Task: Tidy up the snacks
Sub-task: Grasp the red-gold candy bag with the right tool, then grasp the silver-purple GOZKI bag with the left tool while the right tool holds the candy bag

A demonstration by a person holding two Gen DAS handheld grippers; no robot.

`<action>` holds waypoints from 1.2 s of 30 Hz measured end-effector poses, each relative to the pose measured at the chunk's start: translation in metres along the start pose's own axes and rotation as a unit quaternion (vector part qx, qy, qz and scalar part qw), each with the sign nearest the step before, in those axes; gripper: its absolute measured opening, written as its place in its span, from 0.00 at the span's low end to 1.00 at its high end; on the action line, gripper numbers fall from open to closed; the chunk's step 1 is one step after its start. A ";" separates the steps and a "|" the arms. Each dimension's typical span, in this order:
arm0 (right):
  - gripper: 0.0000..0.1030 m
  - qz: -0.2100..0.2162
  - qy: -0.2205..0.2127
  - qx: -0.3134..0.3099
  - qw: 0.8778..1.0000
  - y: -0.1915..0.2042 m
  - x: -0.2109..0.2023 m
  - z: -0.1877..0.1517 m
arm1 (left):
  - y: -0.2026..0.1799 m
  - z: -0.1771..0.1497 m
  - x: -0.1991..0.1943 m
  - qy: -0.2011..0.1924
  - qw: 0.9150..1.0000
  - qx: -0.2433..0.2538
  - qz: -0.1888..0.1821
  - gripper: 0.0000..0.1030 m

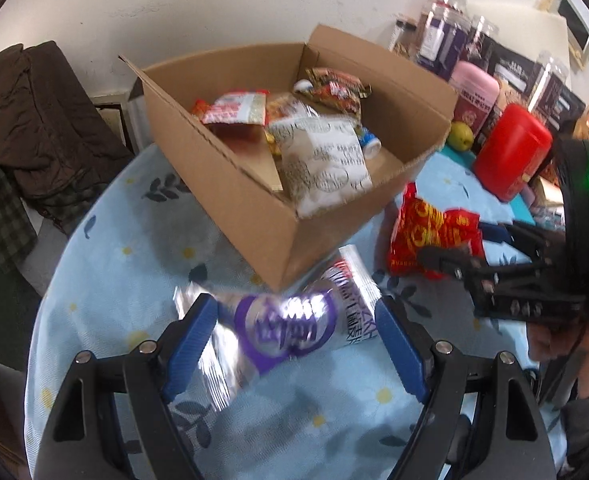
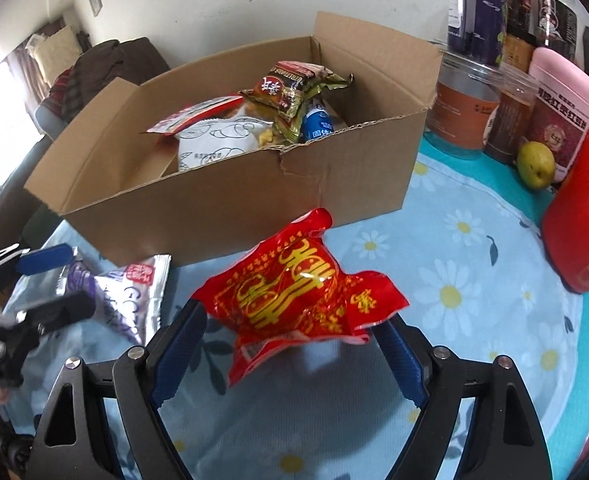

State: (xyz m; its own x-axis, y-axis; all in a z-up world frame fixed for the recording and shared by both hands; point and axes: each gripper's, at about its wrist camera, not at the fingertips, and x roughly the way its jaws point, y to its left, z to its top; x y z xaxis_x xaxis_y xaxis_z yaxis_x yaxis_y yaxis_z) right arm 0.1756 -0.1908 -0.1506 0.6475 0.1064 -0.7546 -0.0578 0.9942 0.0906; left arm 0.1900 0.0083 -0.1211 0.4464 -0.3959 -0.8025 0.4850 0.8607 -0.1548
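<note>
Two packets: silver packet (image 1: 290,328) lies crosswise between the left gripper (image 1: 296,340) pads; red packet (image 2: 298,296) likewise

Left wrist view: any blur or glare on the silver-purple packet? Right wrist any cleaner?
Left wrist: the silver-purple packet is smeared by motion blur, with a blown-out glare patch on its foil; the cardboard box is only slightly soft. Right wrist: the red packet is sharper, print legible, small highlights; strong window overexposure at the left edge; fisheye bending in both.
</note>
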 end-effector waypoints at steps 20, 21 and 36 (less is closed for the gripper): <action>0.51 0.064 0.021 -0.001 0.998 -0.008 -0.020 -0.030 | -0.007 -0.017 0.006 0.043 0.999 0.000 -0.032 0.79; 0.51 0.065 0.024 -0.003 0.998 -0.009 -0.025 -0.036 | -0.008 -0.019 0.007 0.048 0.998 -0.002 -0.036 0.79; 0.49 0.059 0.035 0.008 0.998 -0.021 -0.065 -0.083 | -0.056 -0.024 -0.028 -0.013 0.998 0.040 -0.054 0.79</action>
State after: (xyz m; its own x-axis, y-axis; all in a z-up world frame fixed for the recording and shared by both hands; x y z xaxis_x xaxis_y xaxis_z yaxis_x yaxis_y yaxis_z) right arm 0.0714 -0.2174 -0.1571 0.5825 0.2241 -0.7813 -0.1177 0.9744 0.1917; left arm 0.1321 -0.0211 -0.1036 0.4075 -0.4932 -0.7686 0.5883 0.7855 -0.1922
